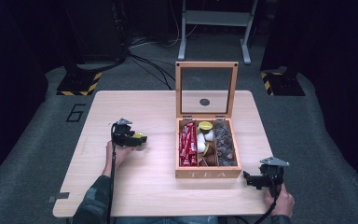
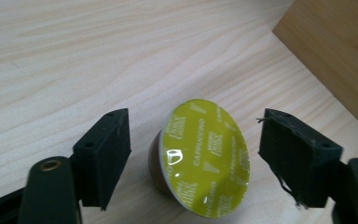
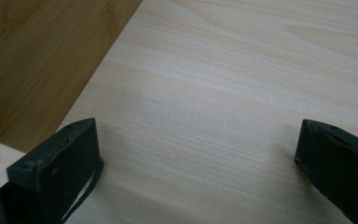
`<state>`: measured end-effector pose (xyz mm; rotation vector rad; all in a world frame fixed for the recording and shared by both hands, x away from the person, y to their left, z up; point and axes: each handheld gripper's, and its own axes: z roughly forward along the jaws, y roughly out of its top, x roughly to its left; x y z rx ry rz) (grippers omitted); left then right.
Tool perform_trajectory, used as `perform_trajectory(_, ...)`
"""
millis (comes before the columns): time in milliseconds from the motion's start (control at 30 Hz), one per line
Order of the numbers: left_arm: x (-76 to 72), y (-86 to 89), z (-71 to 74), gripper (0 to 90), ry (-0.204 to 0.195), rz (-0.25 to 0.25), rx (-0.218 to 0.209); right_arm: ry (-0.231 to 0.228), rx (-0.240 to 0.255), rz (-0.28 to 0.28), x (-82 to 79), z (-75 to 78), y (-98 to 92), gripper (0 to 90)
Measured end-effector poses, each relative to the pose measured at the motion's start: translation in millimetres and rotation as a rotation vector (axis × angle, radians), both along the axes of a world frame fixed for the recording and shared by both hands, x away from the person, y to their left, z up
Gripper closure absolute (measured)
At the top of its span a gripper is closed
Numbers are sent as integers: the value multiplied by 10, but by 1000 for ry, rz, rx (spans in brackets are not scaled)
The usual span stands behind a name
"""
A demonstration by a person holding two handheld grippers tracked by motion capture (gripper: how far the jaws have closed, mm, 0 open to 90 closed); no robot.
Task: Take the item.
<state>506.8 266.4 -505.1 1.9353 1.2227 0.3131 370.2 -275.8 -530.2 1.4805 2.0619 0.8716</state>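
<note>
Left gripper (image 1: 139, 138), black, two-jaw, held in the person's left hand (image 1: 114, 156), sits at about 9 o'clock on the pale wooden table (image 1: 135, 186), jaws pointing toward 3 o'clock. In the left gripper view its jaws stand apart, with a gap on each side of a small brown coffee capsule with a yellow-green foil lid printed "CAPPUCCINO" (image 2: 200, 161). The pads do not press on it. The capsule lies tilted on its side on the table, foil lid facing the camera, between the two jaws. In the high view the capsule (image 1: 140, 137) shows as a yellow-green spot at the gripper's tip, well apart from the box.

At table centre, toward 3 o'clock of the capsule, stands an open light-wood tea box marked "TEA" (image 1: 208, 174), its glass-paned lid (image 1: 207, 88) upright at 12 o'clock. Left compartment: red sachets (image 1: 188, 144). Middle compartment: more capsules (image 1: 205, 135), white, brown and one yellow-topped. Right compartment: dark round pieces (image 1: 225, 144), too small to identify.

Right gripper (image 1: 248, 178), black, in the person's right hand (image 1: 282, 200), rests at about 4 o'clock, just beside the box's front right corner. In the right gripper view its jaws are wide apart over bare table, nothing between them.
</note>
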Motion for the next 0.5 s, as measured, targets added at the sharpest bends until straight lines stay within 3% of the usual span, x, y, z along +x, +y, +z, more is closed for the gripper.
perform_trajectory(133,-31,19,84,201,-6,-21,10,0,0,-1,0,0,0,0)
perform_trajectory(267,-78,19,184,177,-34,-47,31,0,-1,1,0,0,-1,0)
perform_trajectory(500,-213,-12,396,150,-84,-91,27,0,0,0,0,0,0,0)
